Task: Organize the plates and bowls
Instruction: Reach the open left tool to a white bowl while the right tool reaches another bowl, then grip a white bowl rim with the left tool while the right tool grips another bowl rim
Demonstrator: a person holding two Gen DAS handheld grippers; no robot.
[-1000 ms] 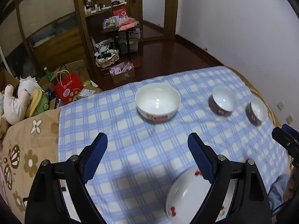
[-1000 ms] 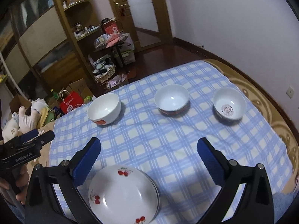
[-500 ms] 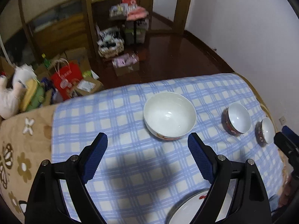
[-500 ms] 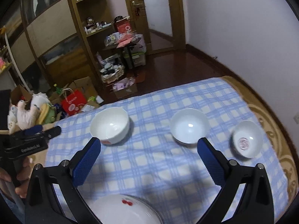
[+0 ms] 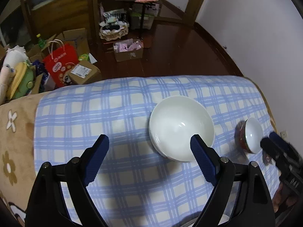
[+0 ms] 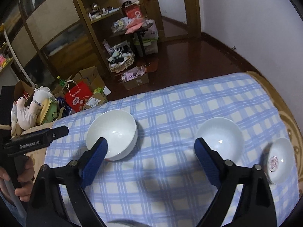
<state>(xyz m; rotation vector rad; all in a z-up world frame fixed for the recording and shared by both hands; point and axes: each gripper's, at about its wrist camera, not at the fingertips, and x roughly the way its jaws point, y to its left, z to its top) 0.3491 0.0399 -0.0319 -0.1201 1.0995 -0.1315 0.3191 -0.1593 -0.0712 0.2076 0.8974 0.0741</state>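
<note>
Both hand-held grippers have been carried forward over the blue checked cloth (image 5: pixel 132 98) since the earlier frames, so that the cherry-patterned plate, seen whole a second ago, has slipped below the lower edge of both views (only a blurred sliver is left at the bottom of the right wrist view). The large white bowl (image 5: pixel 180 130) is now seen much closer in the left wrist view, partly behind the right finger of the left hand-held gripper (image 5: pixel 149 144), whose jaws are spread wide with nothing between them. The right hand-held gripper (image 6: pixel 150 146) is likewise held wide and empty; between its fingers only cloth is seen, with the large white bowl (image 6: pixel 112 136) behind its left finger and a medium white bowl (image 6: pixel 219 139) behind its right finger. A small bowl with a red mark inside (image 6: pixel 277 159) is seen just beside the medium one, near the right edge of the cloth. All three bowls stand upright and apart from one another. On the floor beyond, a red paper bag (image 6: pixel 78 96) and cardboard boxes (image 5: pixel 128 51) are seen.
</note>
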